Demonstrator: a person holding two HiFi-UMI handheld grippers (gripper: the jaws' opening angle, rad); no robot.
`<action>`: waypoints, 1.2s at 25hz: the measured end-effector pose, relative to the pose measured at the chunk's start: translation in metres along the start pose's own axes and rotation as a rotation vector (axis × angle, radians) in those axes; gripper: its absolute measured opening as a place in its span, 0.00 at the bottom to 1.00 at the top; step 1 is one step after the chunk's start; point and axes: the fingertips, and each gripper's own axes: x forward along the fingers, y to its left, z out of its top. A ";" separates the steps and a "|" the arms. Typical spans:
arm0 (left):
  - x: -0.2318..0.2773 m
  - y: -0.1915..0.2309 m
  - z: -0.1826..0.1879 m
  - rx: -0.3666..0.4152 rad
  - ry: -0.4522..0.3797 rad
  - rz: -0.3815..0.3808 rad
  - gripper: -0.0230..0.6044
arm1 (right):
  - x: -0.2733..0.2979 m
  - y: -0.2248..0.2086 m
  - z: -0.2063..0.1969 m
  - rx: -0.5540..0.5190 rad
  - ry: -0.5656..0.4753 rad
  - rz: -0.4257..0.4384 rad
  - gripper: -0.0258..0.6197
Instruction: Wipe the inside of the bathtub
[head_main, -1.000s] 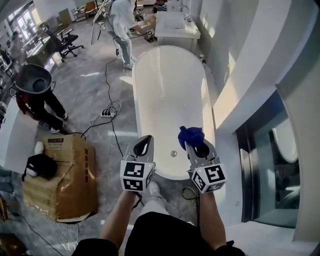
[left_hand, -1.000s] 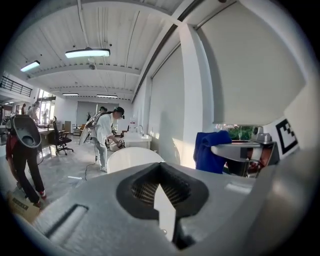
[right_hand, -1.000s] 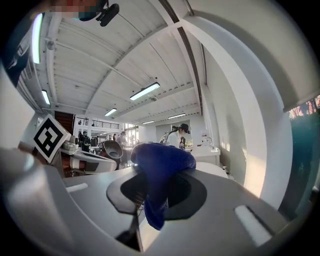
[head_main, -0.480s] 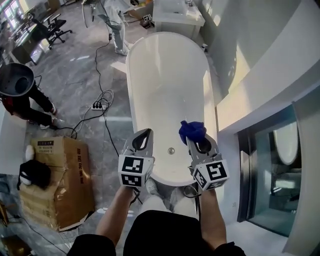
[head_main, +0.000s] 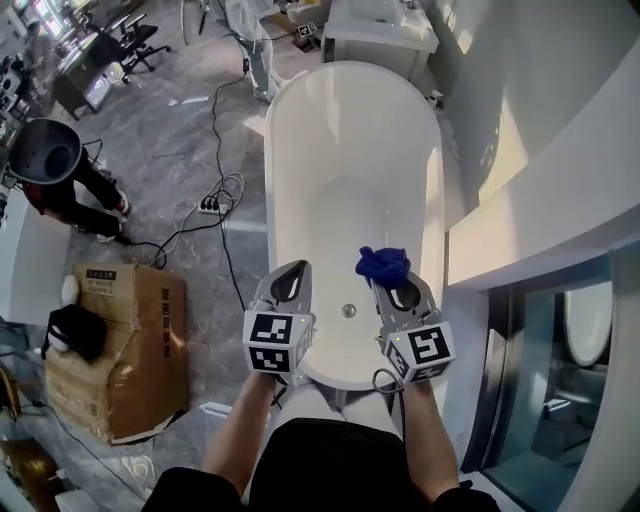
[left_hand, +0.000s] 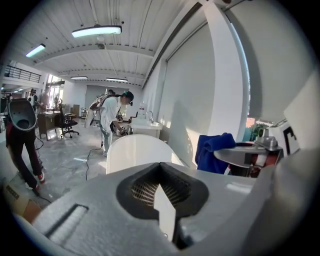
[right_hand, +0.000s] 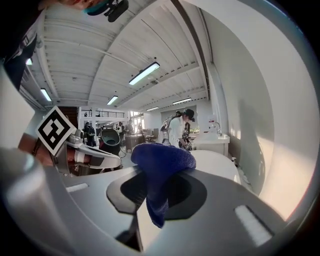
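Right claw (head_main: 390, 285): clenched on the blue cloth (head_main: 383, 263), which was bunched above the jaw tips.
Left claw (head_main: 290, 282): clenched, nothing between the jaws.
Bathtub (head_main: 272, 170): white, empty; both claws hovered over its near end, either side of the drain (head_main: 348, 311).
Step (judged): wiping not yet begun.
Technique: lower the cloth flat onto the tub floor, use overlapping strokes toward the drain, and keep the hard jaw tips off the surface.
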 end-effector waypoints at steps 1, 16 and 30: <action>0.004 0.000 0.001 -0.002 0.003 0.013 0.04 | 0.004 -0.004 -0.002 0.009 0.002 0.014 0.15; 0.106 0.039 -0.078 0.035 0.174 -0.030 0.04 | 0.084 -0.036 -0.123 0.132 0.130 -0.005 0.15; 0.194 0.068 -0.204 0.175 0.409 -0.167 0.04 | 0.134 -0.054 -0.258 0.226 0.246 -0.039 0.15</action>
